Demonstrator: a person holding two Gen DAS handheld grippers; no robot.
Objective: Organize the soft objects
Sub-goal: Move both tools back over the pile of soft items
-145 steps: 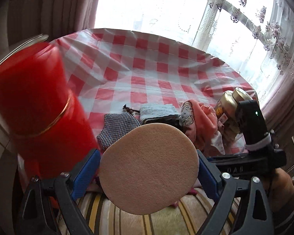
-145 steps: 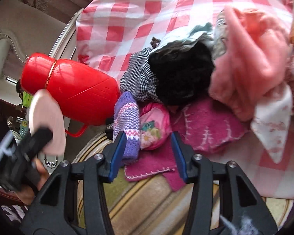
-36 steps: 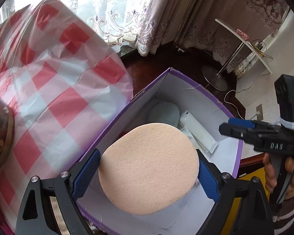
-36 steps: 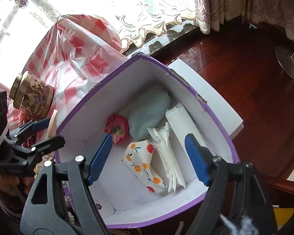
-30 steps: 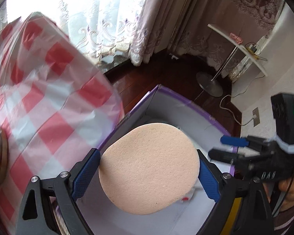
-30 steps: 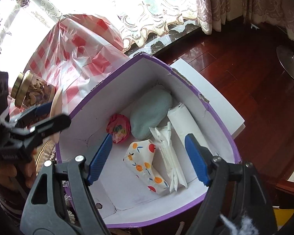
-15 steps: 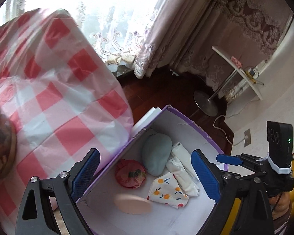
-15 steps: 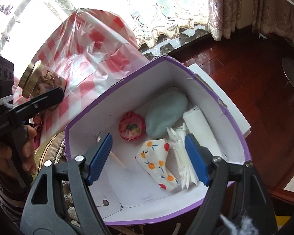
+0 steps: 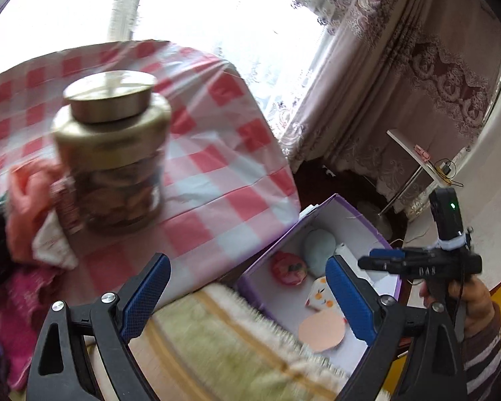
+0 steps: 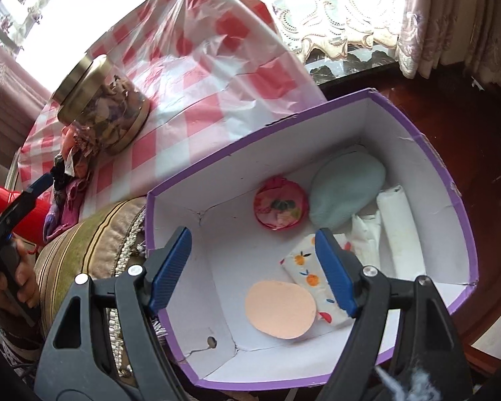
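A: Where is the peach sponge pad lying?

B: Flat on the white floor of the purple-edged box, near the front wall, just beside the fruit-print pouch. No pad touches it.

A: And relative to the right hand-held gripper?

B: That one hangs over the box, its blue jaws apart and empty; in the right wrist view the sponge shows below and between them, nearer the right-side jaw, which overlaps the pouch.

A: The left hand-held gripper?

B: Also wide apart, holding nothing. It sits over a striped cushion beside the box; in the left wrist view the sponge shows low and to the right, just inside its right-side jaw.

A: What else is in the box?

B: A round pink pouch, a pale blue-green cushion and white rolled packets along the far side.

A: And the bench?

B: Its red-checked cloth carries a gold-lidded jar, with a heap of pink and orange clothes to its left, well apart from the box
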